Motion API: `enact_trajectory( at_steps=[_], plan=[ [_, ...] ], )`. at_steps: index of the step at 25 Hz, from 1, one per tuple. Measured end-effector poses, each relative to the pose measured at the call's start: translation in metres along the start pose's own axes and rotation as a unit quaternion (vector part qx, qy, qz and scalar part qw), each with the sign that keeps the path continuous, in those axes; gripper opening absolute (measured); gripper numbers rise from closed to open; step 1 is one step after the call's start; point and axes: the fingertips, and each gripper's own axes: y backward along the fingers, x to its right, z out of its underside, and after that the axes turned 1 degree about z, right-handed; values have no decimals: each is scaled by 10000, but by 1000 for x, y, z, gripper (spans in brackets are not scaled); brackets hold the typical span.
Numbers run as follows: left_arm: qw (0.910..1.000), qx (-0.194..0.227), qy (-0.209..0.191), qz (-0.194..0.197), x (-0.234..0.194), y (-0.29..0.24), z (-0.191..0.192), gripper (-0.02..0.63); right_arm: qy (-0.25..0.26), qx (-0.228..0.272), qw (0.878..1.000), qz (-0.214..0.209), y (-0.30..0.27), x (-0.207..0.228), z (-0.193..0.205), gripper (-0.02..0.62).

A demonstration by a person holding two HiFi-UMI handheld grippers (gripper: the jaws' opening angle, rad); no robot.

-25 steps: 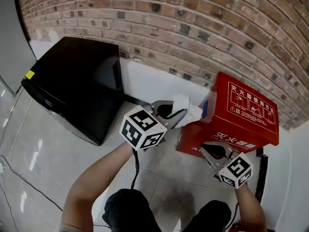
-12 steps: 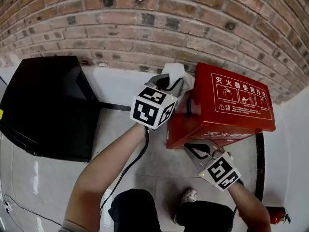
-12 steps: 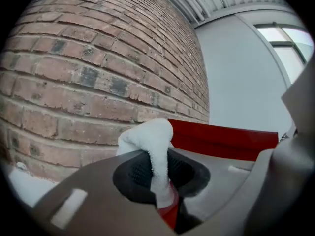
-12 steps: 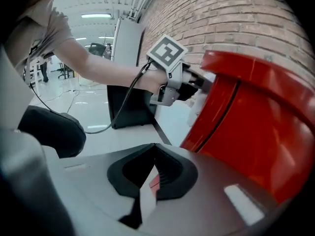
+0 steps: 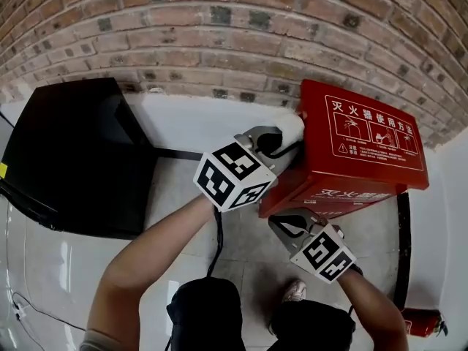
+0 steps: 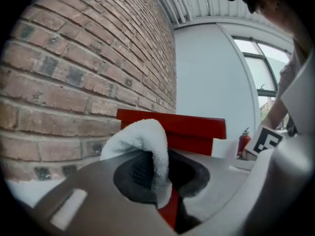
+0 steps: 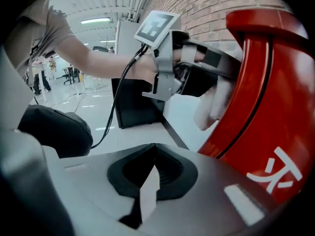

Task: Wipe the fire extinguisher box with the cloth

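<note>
The red fire extinguisher box stands against the brick wall, its printed top face toward me. My left gripper is shut on a white cloth, which presses against the box's upper left edge. In the left gripper view the cloth folds over between the jaws, with the red box just behind it. My right gripper sits low at the box's front face, shut with nothing in it. The right gripper view shows the right gripper beside the red box, with the cloth above.
A black cabinet stands on the floor to the left. The brick wall runs behind everything. A black strip stands right of the box, and a small fire extinguisher lies at the bottom right. A cable hangs from the left gripper.
My left gripper has carried the cloth up along the box's left side to its top corner. The right gripper has stayed low at the box's front.
</note>
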Motion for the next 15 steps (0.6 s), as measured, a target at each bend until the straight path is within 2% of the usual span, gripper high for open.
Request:
enact_trajectory(
  at_steps=[5, 8, 11, 15],
  plan=[
    [9940, -266, -12, 1058, 54, 21, 25, 45, -96, -20, 9996, -261, -17, -14, 12, 25],
    [9880, -451, -101, 1470, 77, 28, 44, 45, -144, -137, 9987, -473, -29, -26, 24, 25],
    [9875, -653, -136, 1431, 75, 27, 72, 45, -82, -297, 9973, -663, -35, -38, 38, 25],
    [9917, -634, 289, 1077, 51, 17, 97, 46, -84, -380, 9967, -717, -36, -38, 46, 25]
  ],
)
